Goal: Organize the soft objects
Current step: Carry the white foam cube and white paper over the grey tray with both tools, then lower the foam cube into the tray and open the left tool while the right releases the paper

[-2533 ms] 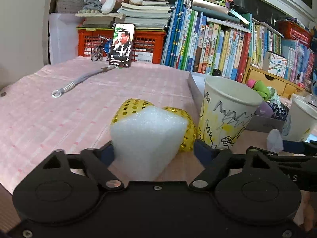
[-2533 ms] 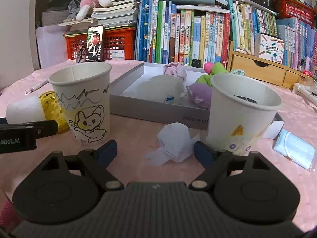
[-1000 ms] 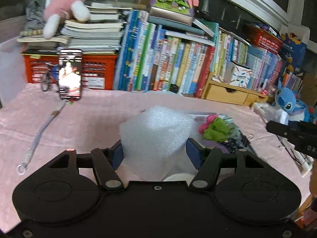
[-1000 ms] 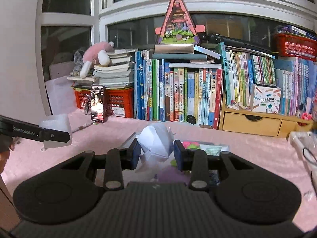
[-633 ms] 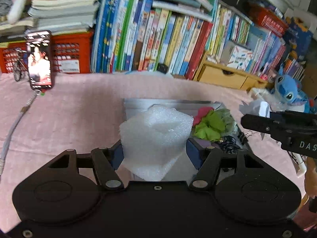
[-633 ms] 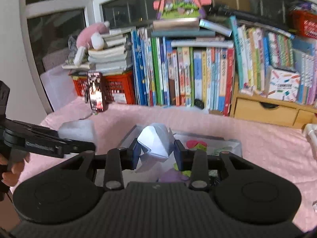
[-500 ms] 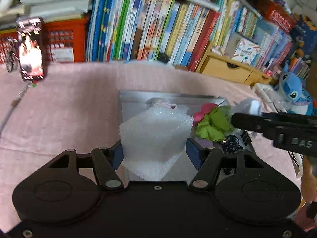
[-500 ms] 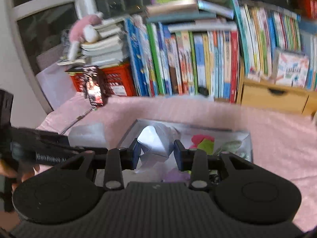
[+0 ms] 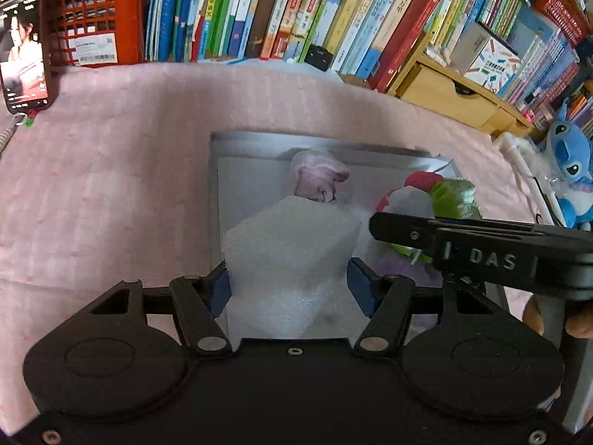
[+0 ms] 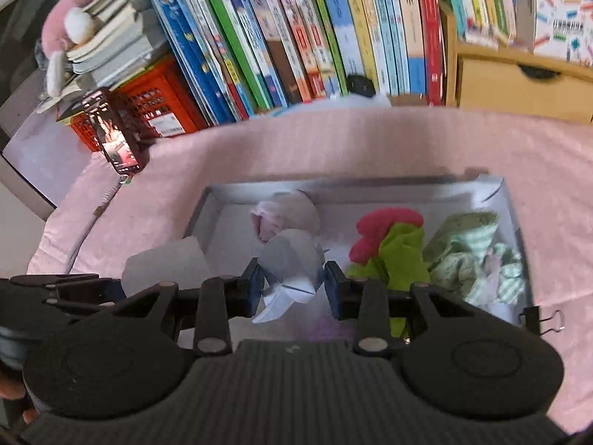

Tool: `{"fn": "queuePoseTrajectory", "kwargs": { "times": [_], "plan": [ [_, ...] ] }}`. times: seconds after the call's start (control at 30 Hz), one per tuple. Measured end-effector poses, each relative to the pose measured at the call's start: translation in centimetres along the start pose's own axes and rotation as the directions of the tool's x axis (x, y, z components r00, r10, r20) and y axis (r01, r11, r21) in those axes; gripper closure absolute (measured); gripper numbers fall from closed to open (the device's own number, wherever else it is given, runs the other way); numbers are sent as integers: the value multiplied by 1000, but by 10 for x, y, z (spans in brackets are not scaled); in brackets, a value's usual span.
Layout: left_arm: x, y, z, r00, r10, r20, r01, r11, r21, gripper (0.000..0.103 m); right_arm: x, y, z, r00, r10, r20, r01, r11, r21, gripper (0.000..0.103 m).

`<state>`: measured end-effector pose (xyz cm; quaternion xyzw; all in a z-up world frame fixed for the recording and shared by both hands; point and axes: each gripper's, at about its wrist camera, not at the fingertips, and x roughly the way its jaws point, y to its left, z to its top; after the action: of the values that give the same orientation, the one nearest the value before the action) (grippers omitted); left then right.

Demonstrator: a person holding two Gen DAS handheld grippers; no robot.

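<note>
My left gripper is shut on a white foam block and holds it above the left half of a grey tray. My right gripper is shut on a crumpled white paper wad above the same tray. In the tray lie a pink soft toy, a red and green plush and a green striped cloth. The right gripper's arm crosses the left wrist view. The foam block also shows in the right wrist view.
A pink cloth covers the table. A phone leans on a red crate at the back left. A row of books and wooden drawers line the back. A blue plush sits at right.
Both grippers closed on their objects, lifted them off the table and carried them forward over the tray, now tilted downward. The paper cups have left both views.
</note>
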<state>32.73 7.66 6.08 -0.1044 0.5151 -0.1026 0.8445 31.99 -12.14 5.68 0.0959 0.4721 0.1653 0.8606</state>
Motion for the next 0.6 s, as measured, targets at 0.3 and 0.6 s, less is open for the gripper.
{"fn": "queuePoseTrajectory", "kwargs": {
  "times": [0.3, 0.6],
  "plan": [
    [12, 3, 3, 999, -26, -27, 25, 1000, -7, 40, 16, -12, -2, 997, -43, -58, 43, 999, 5, 62],
    [20, 6, 6, 995, -68, -68, 65, 997, -44, 39, 23, -7, -5, 984, -142, -104, 134, 988, -81, 50]
  ]
}}
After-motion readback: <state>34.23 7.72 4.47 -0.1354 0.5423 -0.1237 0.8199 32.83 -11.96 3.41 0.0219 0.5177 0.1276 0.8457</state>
